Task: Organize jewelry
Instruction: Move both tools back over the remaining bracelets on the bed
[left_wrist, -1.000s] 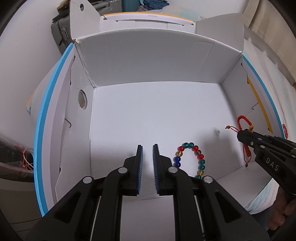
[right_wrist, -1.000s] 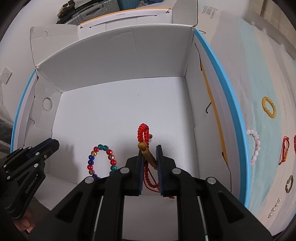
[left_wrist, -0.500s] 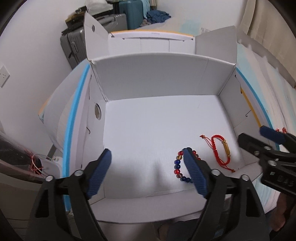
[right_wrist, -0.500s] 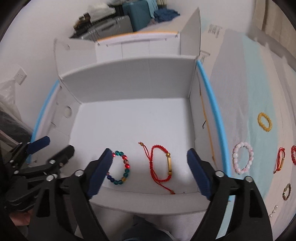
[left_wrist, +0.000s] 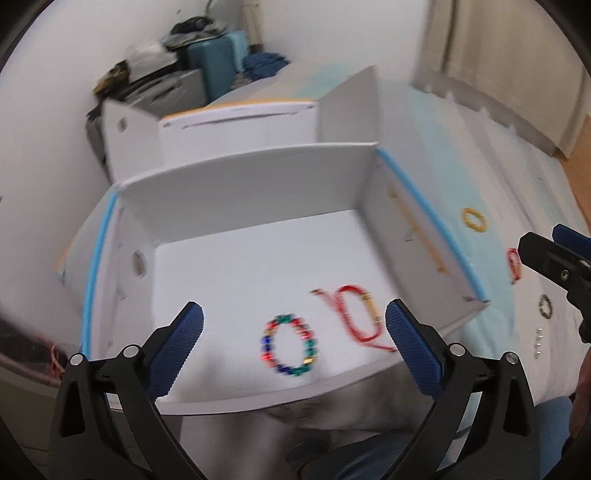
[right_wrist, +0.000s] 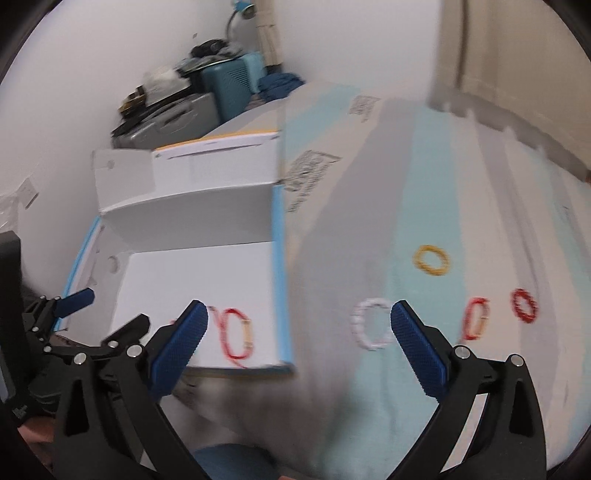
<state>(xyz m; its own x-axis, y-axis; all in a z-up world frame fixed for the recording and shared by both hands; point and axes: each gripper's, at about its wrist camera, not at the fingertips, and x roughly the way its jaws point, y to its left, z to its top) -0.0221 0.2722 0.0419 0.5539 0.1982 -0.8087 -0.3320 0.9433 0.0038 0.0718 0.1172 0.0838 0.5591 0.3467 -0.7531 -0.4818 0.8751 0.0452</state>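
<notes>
white cardboard box (left_wrist: 236, 206) fills the middle of the left wrist view, and two pieces already lie on its floor toward the lower centre: one multicoloured glass-bead bracelet (left_wrist: 289, 344) and, just beside it to the right, one red woven cord bracelet with a gold tube charm (left_wrist: 356, 315). on the pale blue-and-white striped bedspread (right_wrist: 413, 206), right of the box in the right wrist view, i count four more clearly: one pale pink bead bracelet (right_wrist: 371, 325) at lower centre, one yellow bead bracelet (right_wrist: 431, 259) above it, one red cord bracelet with a gold charm (right_wrist: 475, 318) and one dark red bead bracelet (right_wrist: 523, 303) at right. the left view adds one dark bead ring (left_wrist: 545, 305) and a few tiny pale beads, too blurred to count.

all look light and limp; beads are hard, smooth and likely to roll, so pinch across the strand on one side of the loop.

left claw (left_wrist: 293, 330) and right claw (right_wrist: 297, 330) are both opening wide, nothing between the pads.
</notes>
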